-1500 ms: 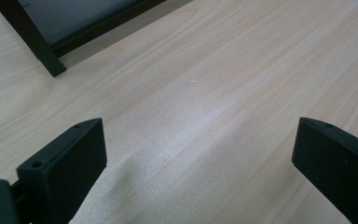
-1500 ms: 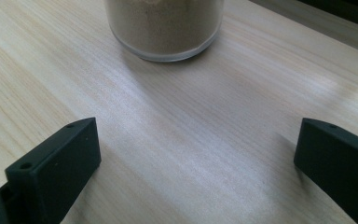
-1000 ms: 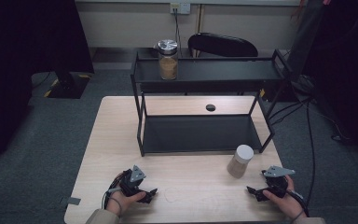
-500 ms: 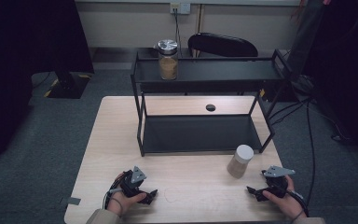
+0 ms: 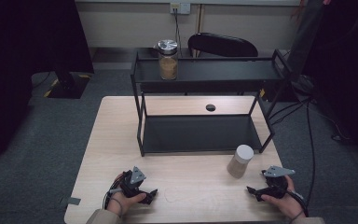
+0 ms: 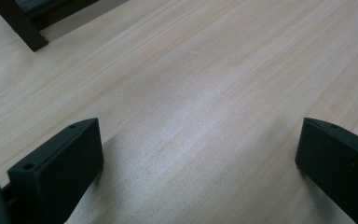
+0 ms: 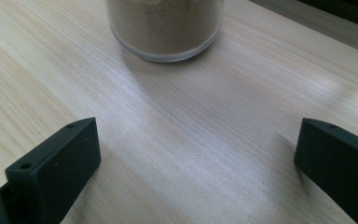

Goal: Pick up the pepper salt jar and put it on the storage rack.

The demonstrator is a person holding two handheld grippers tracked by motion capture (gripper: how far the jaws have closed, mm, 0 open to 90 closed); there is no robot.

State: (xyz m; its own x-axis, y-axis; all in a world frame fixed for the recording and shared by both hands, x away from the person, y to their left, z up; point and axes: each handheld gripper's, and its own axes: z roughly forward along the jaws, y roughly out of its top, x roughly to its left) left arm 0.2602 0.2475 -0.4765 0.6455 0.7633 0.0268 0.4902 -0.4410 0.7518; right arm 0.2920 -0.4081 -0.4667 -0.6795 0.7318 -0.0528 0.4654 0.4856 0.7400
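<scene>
Nearest you, your left claw (image 5: 150, 194) rests low over the pale wooden table (image 5: 186, 196) at its front left. Its jaws have just been opening and now stand wide apart, with bare wood grain between them in the left gripper view. Your right claw (image 5: 253, 191) sits at the front right, jaws equally wide and holding nothing.

Just ahead of that right claw stands the short clear glass jar with the white lid (image 5: 240, 161), upright on the table and apart from the jaws. In the right gripper view its lower part (image 7: 165, 25) holds a fine tan powder up to the frame's top edge. No label or writing can be read on it.

Behind it is the black metal two-tier shelf rack (image 5: 205, 135), its lower tier bare. On the upper tier, toward the left, stands a taller clear glass jar with a silver metal lid (image 5: 168, 59), about half full of a similar tan powder, also without legible print.
</scene>
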